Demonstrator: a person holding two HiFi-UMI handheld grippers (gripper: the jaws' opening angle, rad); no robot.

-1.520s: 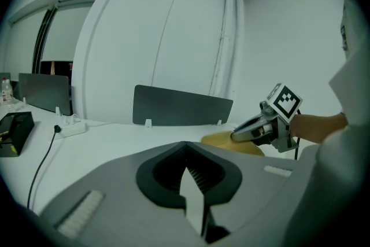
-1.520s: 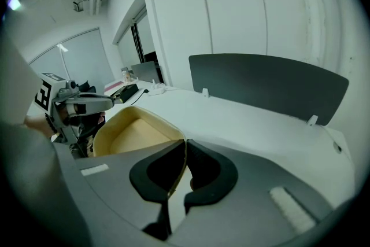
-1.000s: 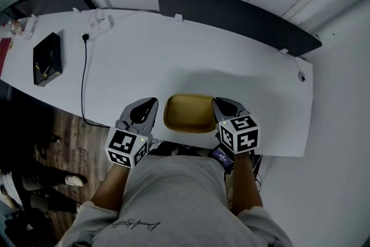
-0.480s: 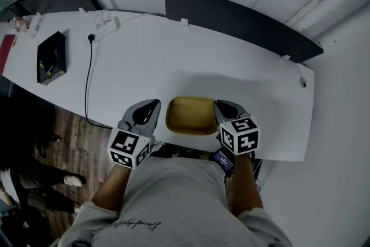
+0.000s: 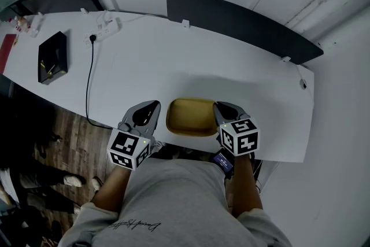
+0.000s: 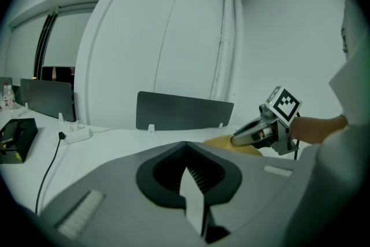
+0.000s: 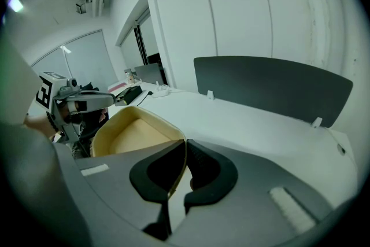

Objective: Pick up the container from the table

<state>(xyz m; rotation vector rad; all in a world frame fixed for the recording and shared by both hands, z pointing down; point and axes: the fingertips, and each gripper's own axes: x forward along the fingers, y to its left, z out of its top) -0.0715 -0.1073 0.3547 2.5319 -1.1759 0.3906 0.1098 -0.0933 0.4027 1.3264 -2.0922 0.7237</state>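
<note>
Thing: the container (image 5: 192, 117) was a yellow tray with its open side up.
Where: it was at the near edge of the white surface (image 5: 173, 61), right in front of the person.
Long way: its long side ran from left to right, along the near edge of the surface.
Ends: 1 short end pointed at each gripper, so the container was between the 2 of them.
Right side: the right gripper (image 7: 184, 150) was at the right end of the container. Its 2 jaws were squeezed onto the thin rim, with 1 jaw over the inside and 1 on the outside.
Left side: the left gripper (image 6: 186, 162) was just beside the left end and not touching it. Its 2 jaws were pressed together and held nothing.
Lifted or not: I could not tell.
Far left: a black box (image 5: 51, 58) and a power strip (image 5: 106, 29) with a black cable (image 5: 88, 78) lay well apart from the container.
Back: a dark panel (image 5: 243, 23) stood along the far edge.
</note>
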